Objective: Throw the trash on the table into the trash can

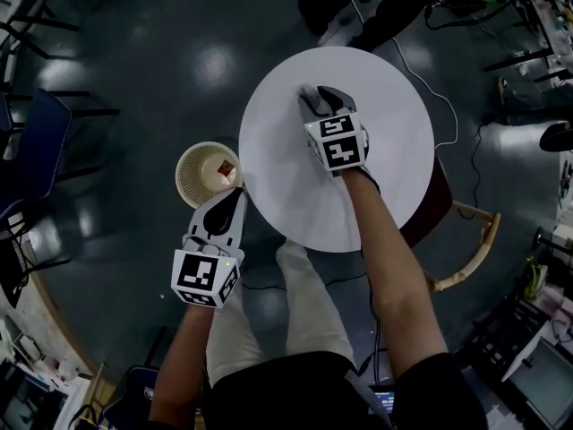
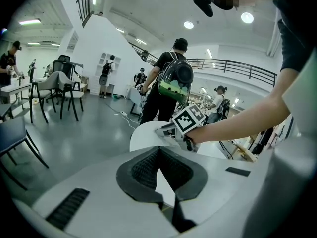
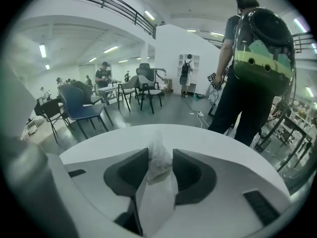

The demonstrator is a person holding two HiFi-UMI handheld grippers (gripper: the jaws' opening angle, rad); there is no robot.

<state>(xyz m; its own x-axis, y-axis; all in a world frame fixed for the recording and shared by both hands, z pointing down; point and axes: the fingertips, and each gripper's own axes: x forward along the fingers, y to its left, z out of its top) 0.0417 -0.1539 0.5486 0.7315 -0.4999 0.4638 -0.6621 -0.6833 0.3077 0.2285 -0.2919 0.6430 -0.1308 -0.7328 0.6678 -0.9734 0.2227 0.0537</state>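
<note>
Right claw (image 3: 159, 155): jaws are held apart; a piece of trash (image 3: 159, 161) stands between them and no squeeze by the pads is seen.
Trash: crumpled, pale and translucent; it is set upright on the table (image 3: 208, 140), reaching just above the jaw tips, with the left pad close against it.
Right claw, head view (image 1: 313, 95): it is held over the round white table (image 1: 394, 133), jaws pointed away from the person.
Left claw (image 2: 159, 150): the pad tips are brought together at the front; nothing is seen between them.
Left claw, head view (image 1: 235, 195): it is held off the table, beside the table's left edge.
Trash can (image 1: 182, 182): a cream, ribbed, round basket is found just ahead of the left claw's tips, on the dark floor, close beside the table edge.
Can contents: one small reddish-brown scrap (image 1: 226, 168) is seen inside, on the side nearest the left claw.
Beyond the right claw: a person with a backpack (image 3: 255, 53) is seen standing past the far rim of the table.
Left of the right claw: a blue chair (image 3: 81, 105) is noted on the floor, well apart from the table.
</note>
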